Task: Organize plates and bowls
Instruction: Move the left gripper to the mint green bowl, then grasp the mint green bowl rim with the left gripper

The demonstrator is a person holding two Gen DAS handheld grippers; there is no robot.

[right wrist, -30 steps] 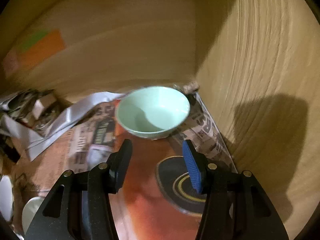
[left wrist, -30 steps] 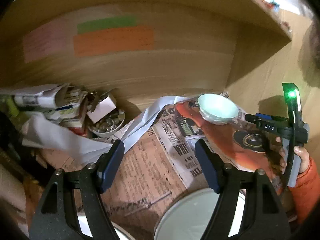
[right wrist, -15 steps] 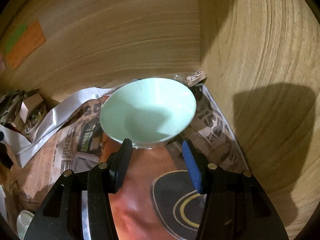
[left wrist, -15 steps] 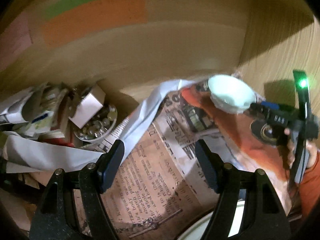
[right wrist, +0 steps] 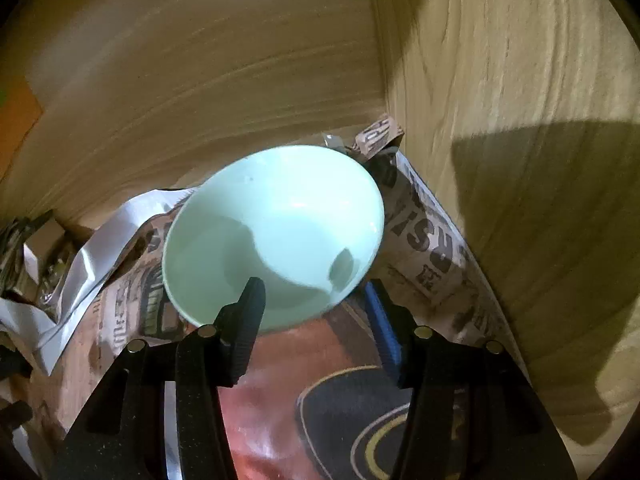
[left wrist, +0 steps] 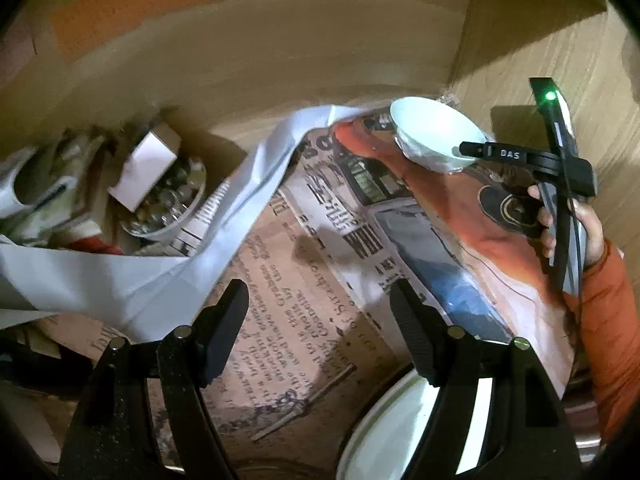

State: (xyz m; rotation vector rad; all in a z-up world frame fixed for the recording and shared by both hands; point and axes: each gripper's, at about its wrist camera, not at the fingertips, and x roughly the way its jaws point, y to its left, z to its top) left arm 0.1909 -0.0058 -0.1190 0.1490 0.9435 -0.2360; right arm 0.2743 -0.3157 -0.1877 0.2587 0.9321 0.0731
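Closer now, the right gripper [right wrist: 312, 312] straddles the bowl's [right wrist: 276, 232] near rim, jaws closing, ready to lift it.

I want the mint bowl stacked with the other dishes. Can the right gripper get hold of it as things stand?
Probably yes. The right gripper already straddles the near rim of the mint bowl, one finger inside and one outside, jaws closing. Nothing lies between; the cupboard's side wall stands clear of it.

Black two-finger grippers showing silver pivot screws; right gripper [left wrist: 466, 148] (lettered "DAS") glowing green; orange sleeve [left wrist: 610, 320] covering wrist.
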